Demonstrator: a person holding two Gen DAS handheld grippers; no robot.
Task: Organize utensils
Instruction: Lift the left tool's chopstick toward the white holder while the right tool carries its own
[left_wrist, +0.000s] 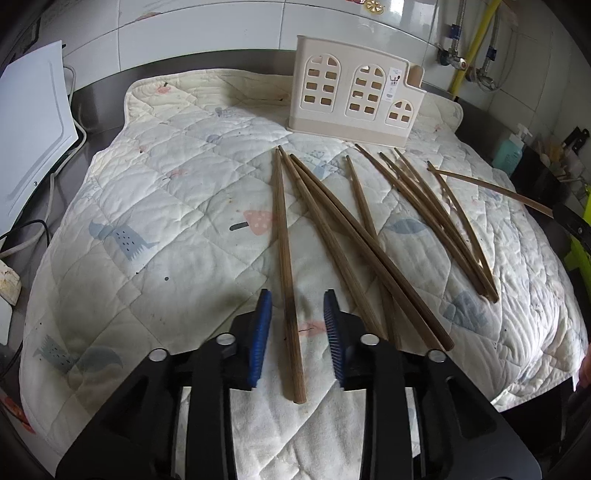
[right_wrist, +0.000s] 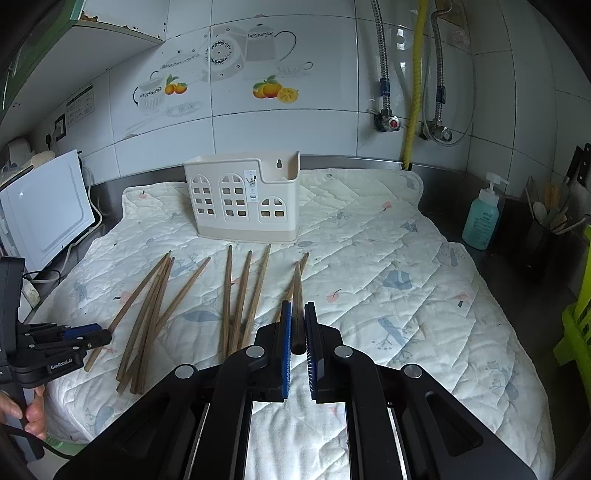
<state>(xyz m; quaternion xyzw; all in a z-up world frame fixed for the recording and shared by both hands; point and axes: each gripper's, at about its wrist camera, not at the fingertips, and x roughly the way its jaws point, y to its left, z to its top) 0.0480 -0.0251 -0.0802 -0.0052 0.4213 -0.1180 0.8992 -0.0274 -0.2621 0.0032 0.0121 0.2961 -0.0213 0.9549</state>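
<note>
Utensil holder (right_wrist: 242, 201) interior hidden behind front wall; label (right_wrist: 252, 186) print too small to read.

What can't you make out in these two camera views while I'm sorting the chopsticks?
- Utensil holder interior: both views, hidden by its front wall.
- Label text on the holder: both views, too small.
- Right gripper: left wrist view, cut off by the edge.

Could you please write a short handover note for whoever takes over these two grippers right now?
Right hand-held gripper: shut on one chopstick, lifted off the quilted mat.
Left hand-held gripper: open, straddling a chopstick lying on the mat, pads not pressing it.
Cream utensil holder: upright at the back of the mat; no chopsticks visible in it.
Left: carry the held chopstick to the holder, then the loose chopsticks.
</note>
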